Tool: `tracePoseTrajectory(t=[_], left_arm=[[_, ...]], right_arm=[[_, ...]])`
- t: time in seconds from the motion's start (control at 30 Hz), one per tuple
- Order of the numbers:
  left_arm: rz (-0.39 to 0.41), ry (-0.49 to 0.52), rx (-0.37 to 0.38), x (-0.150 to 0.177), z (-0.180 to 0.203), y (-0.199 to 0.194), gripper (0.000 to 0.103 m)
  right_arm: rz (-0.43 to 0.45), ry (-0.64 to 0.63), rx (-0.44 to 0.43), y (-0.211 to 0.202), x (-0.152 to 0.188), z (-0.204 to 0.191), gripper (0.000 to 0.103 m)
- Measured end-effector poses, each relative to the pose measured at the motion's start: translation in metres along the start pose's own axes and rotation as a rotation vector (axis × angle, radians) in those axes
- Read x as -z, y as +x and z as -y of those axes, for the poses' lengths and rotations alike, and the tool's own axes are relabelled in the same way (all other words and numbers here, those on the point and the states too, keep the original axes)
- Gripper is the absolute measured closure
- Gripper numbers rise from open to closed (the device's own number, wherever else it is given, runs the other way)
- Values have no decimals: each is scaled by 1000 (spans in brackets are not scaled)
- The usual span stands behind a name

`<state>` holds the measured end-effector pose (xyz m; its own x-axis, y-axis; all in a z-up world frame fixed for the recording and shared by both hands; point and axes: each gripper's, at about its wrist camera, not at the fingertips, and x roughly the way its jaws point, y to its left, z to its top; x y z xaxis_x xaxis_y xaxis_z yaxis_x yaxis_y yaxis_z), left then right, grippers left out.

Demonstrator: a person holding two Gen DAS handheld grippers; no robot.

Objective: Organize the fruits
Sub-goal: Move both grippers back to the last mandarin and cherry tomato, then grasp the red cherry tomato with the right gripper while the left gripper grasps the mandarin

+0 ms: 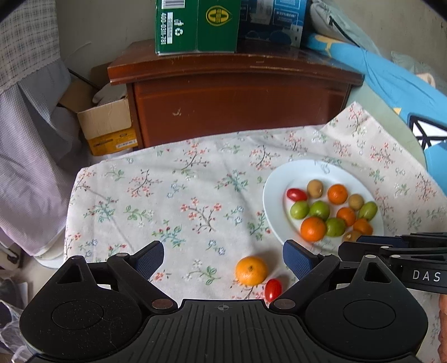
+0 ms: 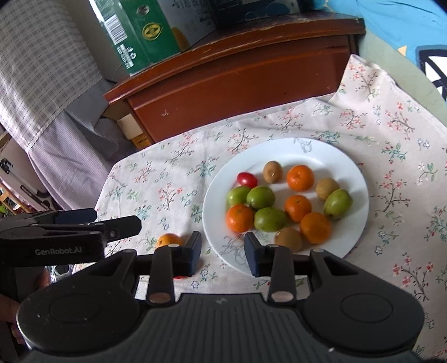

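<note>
A white plate (image 1: 279, 192) (image 2: 329, 156) on the floral cloth holds several small oranges, green fruits, brown kiwis and one red cherry tomato (image 1: 296, 194) (image 2: 247, 179). A loose orange (image 1: 251, 270) (image 2: 168, 240) and a loose cherry tomato (image 1: 273, 290) lie on the cloth left of the plate. My left gripper (image 1: 223, 261) is open and empty, with the loose orange between its fingers. My right gripper (image 2: 222, 252) is open and empty over the plate's near left rim.
A brown wooden cabinet (image 1: 237, 95) stands behind the table with a green box (image 1: 195, 25) on top. A cardboard box (image 1: 106, 125) sits on the floor at left. Blue fabric (image 1: 391, 83) lies at the right.
</note>
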<state>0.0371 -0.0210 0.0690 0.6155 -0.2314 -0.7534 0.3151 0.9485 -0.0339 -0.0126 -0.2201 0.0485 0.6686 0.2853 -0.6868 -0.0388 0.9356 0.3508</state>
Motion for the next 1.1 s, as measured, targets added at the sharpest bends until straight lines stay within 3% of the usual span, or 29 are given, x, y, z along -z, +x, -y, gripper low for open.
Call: tracePoseTrajectory(t=[0.37, 0.7, 1.1], left_arm=[[-42, 7, -38, 8, -7, 8, 9], [-69, -63, -67, 11, -28, 12, 9], [-71, -91, -74, 11, -33, 17, 9]], right_arm=[[-48, -52, -24, 15, 10, -14, 67], [-91, -125, -68, 34, 22, -30, 67], [-94, -209, -57, 58, 34, -44, 67]])
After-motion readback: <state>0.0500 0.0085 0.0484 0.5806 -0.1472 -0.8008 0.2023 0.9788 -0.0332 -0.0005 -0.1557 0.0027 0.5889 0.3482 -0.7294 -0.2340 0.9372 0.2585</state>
